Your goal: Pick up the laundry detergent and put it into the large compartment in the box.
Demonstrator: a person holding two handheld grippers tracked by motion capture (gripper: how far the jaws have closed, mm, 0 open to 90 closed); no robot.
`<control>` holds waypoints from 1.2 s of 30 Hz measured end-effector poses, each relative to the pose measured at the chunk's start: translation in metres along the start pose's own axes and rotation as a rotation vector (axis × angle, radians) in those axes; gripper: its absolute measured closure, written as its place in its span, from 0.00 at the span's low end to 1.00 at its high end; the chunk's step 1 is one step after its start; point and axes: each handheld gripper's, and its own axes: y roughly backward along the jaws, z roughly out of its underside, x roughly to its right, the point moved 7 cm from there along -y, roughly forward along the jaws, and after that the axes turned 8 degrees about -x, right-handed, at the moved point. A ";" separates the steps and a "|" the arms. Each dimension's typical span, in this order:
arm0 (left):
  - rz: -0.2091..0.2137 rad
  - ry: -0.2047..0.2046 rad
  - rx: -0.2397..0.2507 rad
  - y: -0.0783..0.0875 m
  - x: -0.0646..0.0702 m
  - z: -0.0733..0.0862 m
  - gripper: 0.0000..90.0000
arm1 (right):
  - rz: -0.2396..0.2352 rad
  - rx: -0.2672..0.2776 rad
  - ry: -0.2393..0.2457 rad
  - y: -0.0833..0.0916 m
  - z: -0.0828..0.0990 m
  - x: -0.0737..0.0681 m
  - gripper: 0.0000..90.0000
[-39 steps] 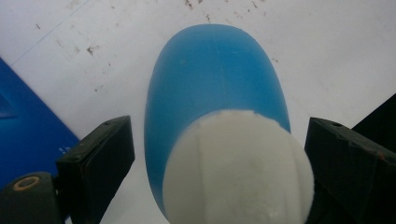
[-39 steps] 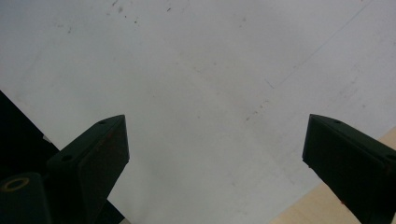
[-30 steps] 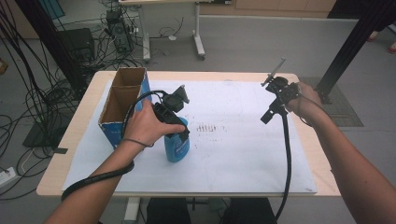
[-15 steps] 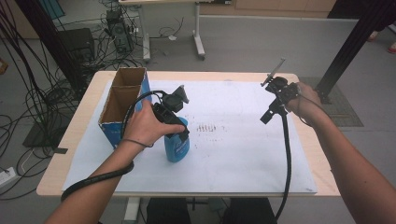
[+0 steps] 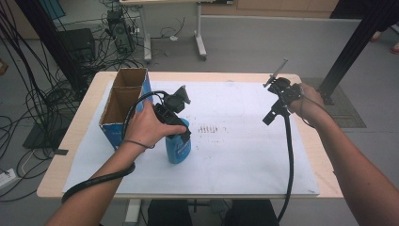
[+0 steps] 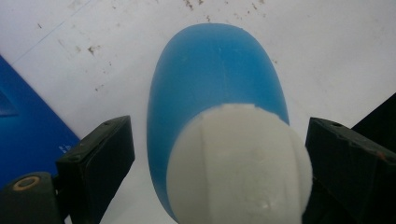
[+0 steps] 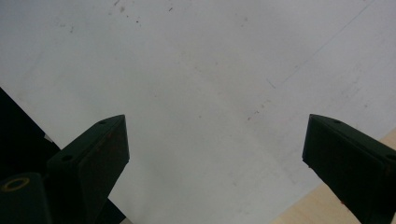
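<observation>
A blue bottle [image 5: 178, 149] with a white cap stands upright on the white paper, just right of the box. My left gripper [image 5: 179, 126] comes down on it from above. In the left gripper view the cap [image 6: 238, 158] sits between the jaws of my left gripper [image 6: 219, 154]. The left jaw stands clear of it with paper showing in the gap, and the right jaw is at the cap's edge. My right gripper [image 5: 277, 101] hovers over the paper's far right. Seen from its own camera, my right gripper [image 7: 215, 140] is open with nothing between the jaws.
An open cardboard box [image 5: 123, 101] with blue sides stands at the table's left, close to the bottle. A white paper sheet [image 5: 235, 155] covers most of the wooden table [image 5: 324, 188]. Cables, a second desk and a black post are on the floor beyond the table.
</observation>
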 end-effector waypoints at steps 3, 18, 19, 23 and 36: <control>0.000 0.002 0.000 0.000 0.000 0.000 0.10 | 0.000 -0.002 0.000 0.000 0.000 0.000 0.07; -0.003 -0.001 -0.001 -0.001 0.000 -0.001 0.10 | -0.001 -0.002 0.001 0.000 -0.001 -0.001 0.07; -0.002 0.002 0.001 -0.001 0.000 -0.001 0.10 | -0.001 -0.002 0.001 -0.001 -0.001 0.000 0.07; -0.002 0.003 -0.001 0.000 0.000 -0.001 0.10 | -0.006 0.001 0.002 -0.001 -0.001 0.000 0.07; -0.009 0.011 0.003 0.001 -0.001 -0.001 0.12 | -0.012 -0.003 0.007 -0.003 -0.001 -0.001 0.07</control>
